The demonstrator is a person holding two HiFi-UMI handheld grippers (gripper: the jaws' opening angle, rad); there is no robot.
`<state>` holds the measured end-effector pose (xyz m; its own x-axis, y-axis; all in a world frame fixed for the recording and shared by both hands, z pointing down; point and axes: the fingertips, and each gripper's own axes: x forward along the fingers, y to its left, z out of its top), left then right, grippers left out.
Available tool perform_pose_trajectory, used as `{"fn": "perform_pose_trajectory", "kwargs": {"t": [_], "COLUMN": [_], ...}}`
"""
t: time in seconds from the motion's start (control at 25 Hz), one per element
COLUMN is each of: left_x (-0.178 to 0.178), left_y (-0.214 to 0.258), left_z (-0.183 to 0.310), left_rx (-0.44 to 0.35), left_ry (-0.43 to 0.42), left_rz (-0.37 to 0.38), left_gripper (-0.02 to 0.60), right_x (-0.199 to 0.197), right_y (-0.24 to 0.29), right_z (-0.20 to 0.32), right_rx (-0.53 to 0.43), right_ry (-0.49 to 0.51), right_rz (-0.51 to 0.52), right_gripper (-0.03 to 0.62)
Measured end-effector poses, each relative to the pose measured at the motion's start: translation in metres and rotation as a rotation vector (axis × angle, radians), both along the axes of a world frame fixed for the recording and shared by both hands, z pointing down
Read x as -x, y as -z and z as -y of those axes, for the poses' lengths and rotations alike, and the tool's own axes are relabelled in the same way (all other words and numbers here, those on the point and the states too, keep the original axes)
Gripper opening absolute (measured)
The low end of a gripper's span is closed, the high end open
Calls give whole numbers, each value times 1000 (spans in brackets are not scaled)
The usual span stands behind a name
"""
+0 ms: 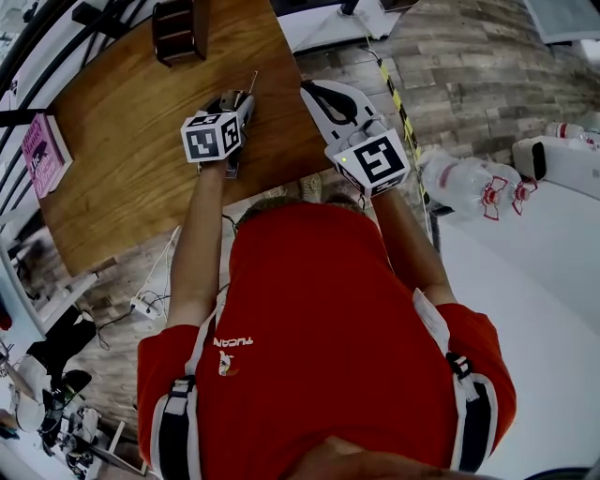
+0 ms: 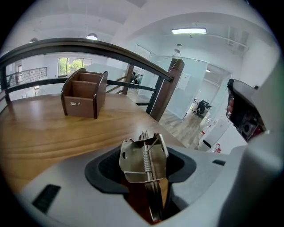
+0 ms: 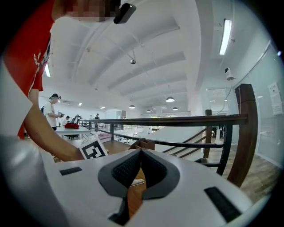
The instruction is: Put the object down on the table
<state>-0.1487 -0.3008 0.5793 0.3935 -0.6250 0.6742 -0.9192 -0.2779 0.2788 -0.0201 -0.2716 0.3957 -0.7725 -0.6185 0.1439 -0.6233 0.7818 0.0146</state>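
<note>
A metal spring clip (image 2: 138, 163), bare steel with a coil spring down its middle, stands upright between the pads of my left gripper (image 2: 144, 170), which is shut on it. In the head view the left gripper (image 1: 238, 101) hangs over the right part of the brown wooden table (image 1: 112, 159), and the metal spring clip (image 1: 247, 94) pokes out past its tips. My right gripper (image 1: 317, 91) is held beside the table's right edge. In the right gripper view its black pads meet at the right gripper's (image 3: 141, 151) tips with nothing between them.
A dark wooden organiser box (image 2: 84, 94) stands at the table's far side, also visible in the head view as the box (image 1: 178, 28). A pink book (image 1: 42, 152) lies at the table's left edge. A dark railing (image 2: 111, 48) runs behind. Plastic bottles (image 1: 469, 185) lie on a white surface at right.
</note>
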Motion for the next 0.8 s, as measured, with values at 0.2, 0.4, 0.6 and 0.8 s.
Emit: {"fn": "perform_pose_trajectory", "kwargs": {"t": [0.2,0.4,0.6,0.8], "left_x": [9,18,25,27], "left_y": [-1,3,10,45], "left_z": [3,3,4,3], "left_rx": [-30,-59,-91,-216], "left_ry": [19,43,59,63], "left_rz": [23,39,43,16], "left_gripper": [280,296,296,296], "right_x": [2,2,3,8], "right_y": [-4,-3,-3,1], "right_z": [0,-1,-2,-2], "right_rx": [8,5,8,5], "right_ry": [6,15,23,34], "right_rz": [1,-2,2,19], "right_gripper": [25,25,25,25]}}
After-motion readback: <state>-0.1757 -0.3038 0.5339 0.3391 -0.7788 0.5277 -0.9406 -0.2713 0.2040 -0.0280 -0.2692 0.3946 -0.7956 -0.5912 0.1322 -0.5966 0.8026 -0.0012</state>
